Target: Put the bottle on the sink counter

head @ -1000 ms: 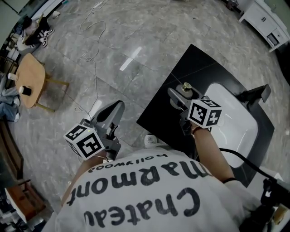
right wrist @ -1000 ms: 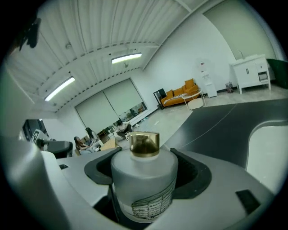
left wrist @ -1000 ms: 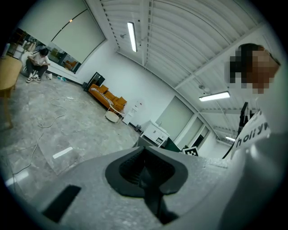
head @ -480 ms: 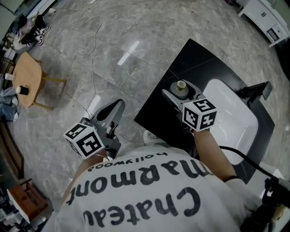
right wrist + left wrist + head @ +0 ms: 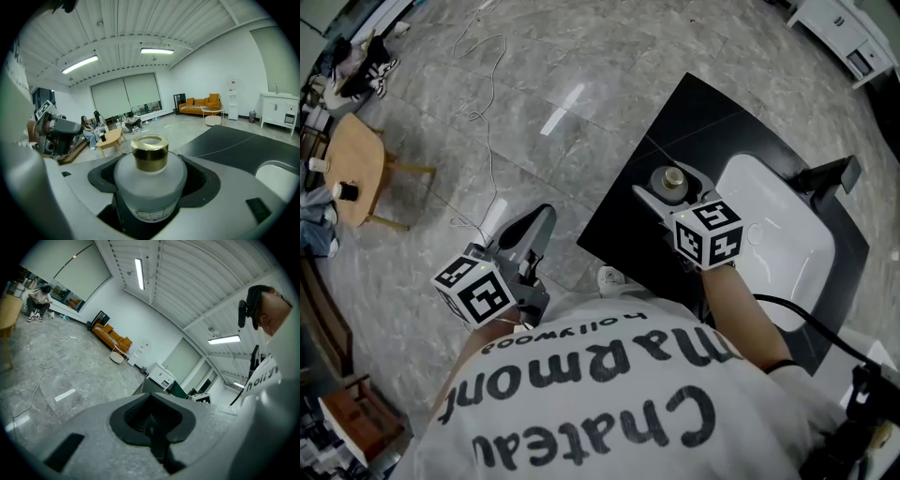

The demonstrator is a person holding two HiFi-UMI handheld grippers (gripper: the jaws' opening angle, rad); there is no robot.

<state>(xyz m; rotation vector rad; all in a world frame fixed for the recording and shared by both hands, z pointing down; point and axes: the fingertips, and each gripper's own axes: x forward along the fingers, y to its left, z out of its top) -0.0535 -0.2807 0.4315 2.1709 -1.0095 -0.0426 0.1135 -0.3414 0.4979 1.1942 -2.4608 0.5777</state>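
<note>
Over the black sink counter [image 5: 623, 220], left of the white basin [image 5: 773, 244], the right gripper [image 5: 672, 192] clamps the gold-capped frosted bottle [image 5: 149, 176]. Placement seems due next: lower it upright, then release. The left gripper [image 5: 528, 234] hangs closed and empty.

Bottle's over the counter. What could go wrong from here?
1. The right gripper holds the frosted glass bottle with a gold cap above the black sink counter near its floor-side edge; released there, it might tip off onto the grey floor.
2. The white basin lies close beside; overshooting could land the bottle on its rim.
</note>
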